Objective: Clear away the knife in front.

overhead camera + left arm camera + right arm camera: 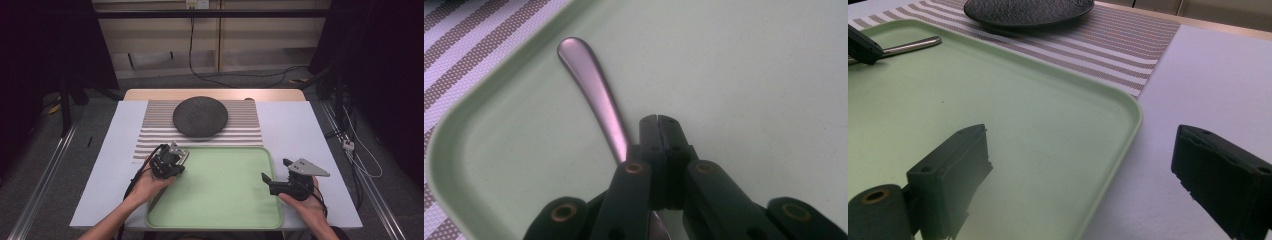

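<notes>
While both forearms came in from the near edge of the table (300, 125), a gripper was held in each hand. The left hand (147, 185) kept the left gripper (170, 162) over the near-left part of a pale green tray (220, 200). In the left gripper view its jaws were pressed together with nothing between them, and a metal handle (594, 92) lay flat on the tray just beside them, passing under the gripper body and ending in a rounded tip near the tray's corner. What kind of utensil it belonged to could not be told.

The right hand (310, 202) held the right gripper (277, 170) at the tray's right edge. Its jaws were spread wide apart in the right gripper view, one above the tray and the other above the white table cover beside the rim. Nothing was held between them.

Beyond the tray, a striped mat (150, 135) was laid across the table, and a dark round plate (200, 117) rested on it. Farther back, cables were seen trailing over the grey floor.
</notes>
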`<move>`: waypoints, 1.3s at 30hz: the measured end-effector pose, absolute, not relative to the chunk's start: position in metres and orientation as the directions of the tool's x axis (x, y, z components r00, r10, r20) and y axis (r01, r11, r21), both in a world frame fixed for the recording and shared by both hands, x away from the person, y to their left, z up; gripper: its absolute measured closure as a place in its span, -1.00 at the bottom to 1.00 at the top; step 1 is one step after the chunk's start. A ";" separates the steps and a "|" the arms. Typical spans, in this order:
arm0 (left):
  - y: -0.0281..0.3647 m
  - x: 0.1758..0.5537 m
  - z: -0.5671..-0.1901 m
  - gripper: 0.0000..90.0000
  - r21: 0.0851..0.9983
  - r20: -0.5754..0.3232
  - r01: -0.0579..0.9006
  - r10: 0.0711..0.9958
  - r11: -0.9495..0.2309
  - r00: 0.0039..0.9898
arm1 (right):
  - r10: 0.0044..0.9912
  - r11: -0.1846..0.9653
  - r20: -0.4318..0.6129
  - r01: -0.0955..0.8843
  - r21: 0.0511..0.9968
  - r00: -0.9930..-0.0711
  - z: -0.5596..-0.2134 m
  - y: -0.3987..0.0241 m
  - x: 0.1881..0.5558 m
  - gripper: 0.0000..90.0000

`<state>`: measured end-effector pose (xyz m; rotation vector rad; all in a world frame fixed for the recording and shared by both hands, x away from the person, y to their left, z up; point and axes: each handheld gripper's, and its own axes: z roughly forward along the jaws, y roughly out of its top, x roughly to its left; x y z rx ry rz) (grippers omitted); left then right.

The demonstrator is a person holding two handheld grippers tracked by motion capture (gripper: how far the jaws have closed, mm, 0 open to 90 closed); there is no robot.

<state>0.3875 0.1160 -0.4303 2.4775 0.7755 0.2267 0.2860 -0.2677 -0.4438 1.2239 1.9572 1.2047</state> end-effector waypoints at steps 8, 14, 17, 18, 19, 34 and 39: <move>0.118 0.388 -0.429 1.00 0.520 0.017 0.484 0.575 -0.704 0.818 | 0.891 0.198 0.014 0.416 0.888 -0.454 -0.444 -0.268 0.286 -0.81; 0.128 0.389 -0.429 1.00 0.522 0.002 0.497 0.583 -0.693 0.812 | 0.890 0.200 0.014 0.417 0.887 -0.456 -0.444 -0.267 0.286 -0.81; 0.130 0.388 -0.429 1.00 0.521 0.001 0.497 0.583 -0.694 0.813 | 0.889 0.199 0.015 0.417 0.887 -0.457 -0.444 -0.267 0.286 -0.81; 0.131 0.388 -0.429 1.00 0.516 0.003 0.495 0.579 -0.699 0.815 | 0.889 0.199 0.015 0.417 0.887 -0.457 -0.444 -0.267 0.286 -0.81; 0.132 0.388 -0.429 1.00 0.517 0.005 0.494 0.580 -0.699 0.815 | 0.889 0.199 0.015 0.417 0.887 -0.457 -0.444 -0.267 0.286 -0.81; 0.142 0.384 -0.429 1.00 0.513 0.035 0.505 0.605 -0.694 0.796 | 0.892 0.196 0.017 0.420 0.886 -0.452 -0.444 -0.267 0.287 -0.81; 0.142 0.383 -0.428 1.00 0.509 0.031 0.511 0.608 -0.692 0.793 | 0.892 0.194 0.018 0.420 0.886 -0.451 -0.444 -0.268 0.287 -0.81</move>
